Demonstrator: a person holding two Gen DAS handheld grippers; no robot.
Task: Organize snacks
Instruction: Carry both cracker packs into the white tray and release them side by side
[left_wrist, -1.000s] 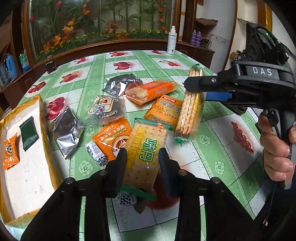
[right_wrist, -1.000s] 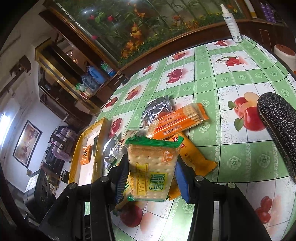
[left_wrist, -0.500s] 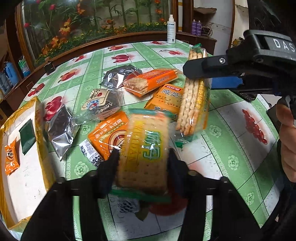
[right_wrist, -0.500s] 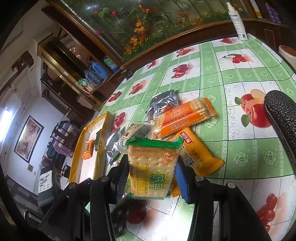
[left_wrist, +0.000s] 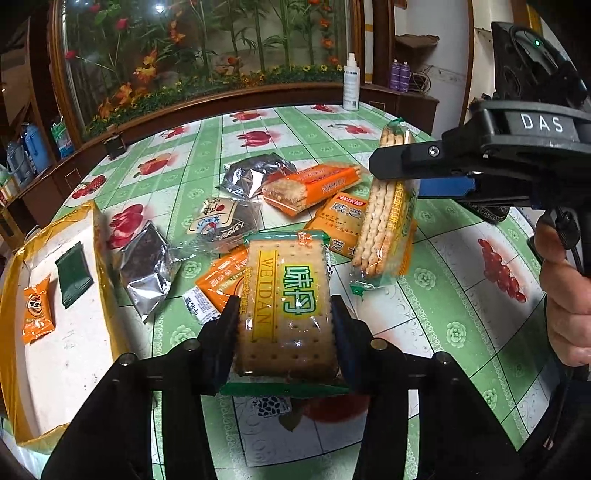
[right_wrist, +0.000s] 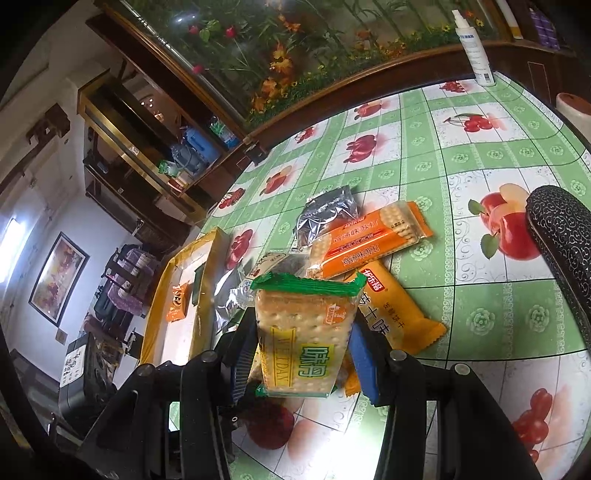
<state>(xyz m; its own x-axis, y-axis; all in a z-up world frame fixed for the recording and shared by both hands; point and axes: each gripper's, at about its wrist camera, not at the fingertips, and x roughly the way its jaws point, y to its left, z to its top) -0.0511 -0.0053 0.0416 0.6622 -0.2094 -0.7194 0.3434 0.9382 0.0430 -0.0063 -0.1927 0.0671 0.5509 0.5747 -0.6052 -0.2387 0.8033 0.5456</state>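
My left gripper (left_wrist: 282, 332) is shut on a green-edged WEIDAN cracker pack (left_wrist: 288, 306) and holds it above the table. My right gripper (right_wrist: 299, 354) is shut on a second WEIDAN cracker pack (right_wrist: 303, 332), held upright; it also shows edge-on in the left wrist view (left_wrist: 388, 214). Several snack packs lie in a pile on the table: an orange soda cracker pack (left_wrist: 314, 188), a yellow-orange pack (left_wrist: 341, 221), silver foil packs (left_wrist: 147, 262), a clear cake pack (left_wrist: 221, 221). A yellow-rimmed tray (left_wrist: 66, 350) at the left holds a small orange packet (left_wrist: 37, 314) and a dark green packet (left_wrist: 74, 273).
The round table has a green fruit-print cloth (left_wrist: 461, 295). A white spray bottle (left_wrist: 350, 86) stands at the far edge. A dark patterned case (right_wrist: 561, 251) lies at the right. A wooden planter ledge runs behind the table.
My left gripper has closed on the cracker pack and lifted it off the pile. My right gripper holds its pack much as before, drifting slightly.
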